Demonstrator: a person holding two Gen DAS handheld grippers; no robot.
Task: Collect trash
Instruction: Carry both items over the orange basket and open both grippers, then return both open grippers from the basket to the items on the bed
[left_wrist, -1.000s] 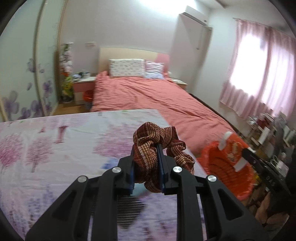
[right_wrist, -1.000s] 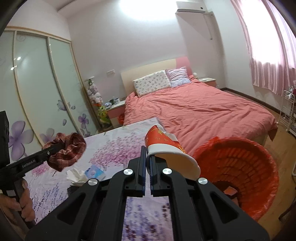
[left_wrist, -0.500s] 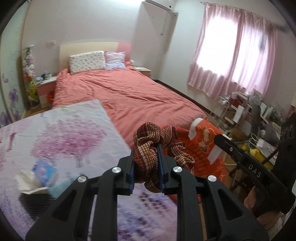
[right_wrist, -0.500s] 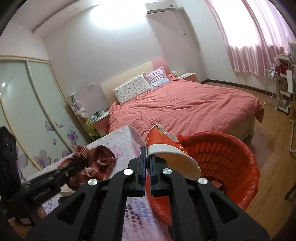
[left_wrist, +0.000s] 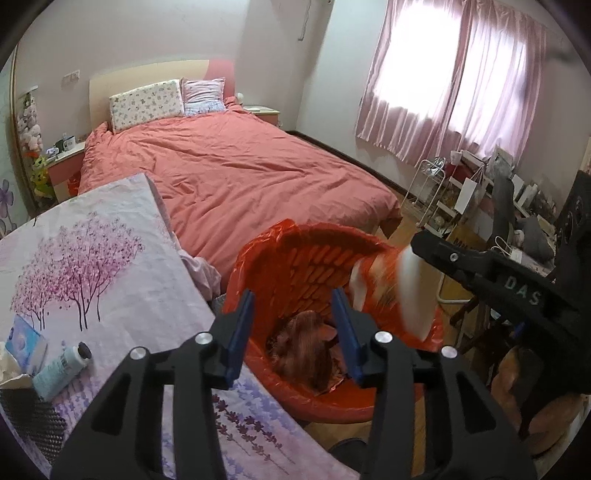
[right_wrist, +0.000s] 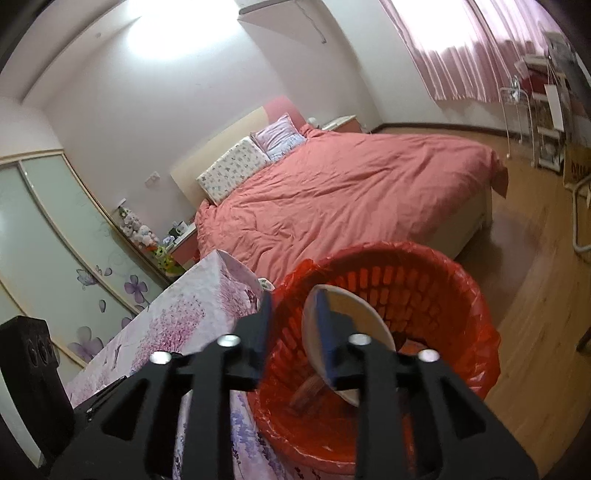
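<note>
With both tools poised over the red bin, the left gripper has its blue-padded jaws spread wide, nothing between them. Straight ahead of it and below, between the fingers as the left wrist view has it, the brown plaid cloth is down in the bottom of the bin, blurred. Off to this gripper's right, the paper cup, red and white, smeared by motion, hangs at the bin's rim right at the tip of the other tool. To its left, on the floral tablecloth, a small pale-blue bottle with a dark cap lies on its side, with a blue-and-white packet and crumpled tissue just beyond it.

Over on the right gripper, the jaws stand apart too. The cup sits mouth toward the camera against the right-hand finger, the left finger clear of it. Whether it touches that pad, cannot tell. Beneath it, the bin's red liner and, deep inside, the brown cloth. Ahead of both grippers, beyond the bin, the pink bed.
</note>
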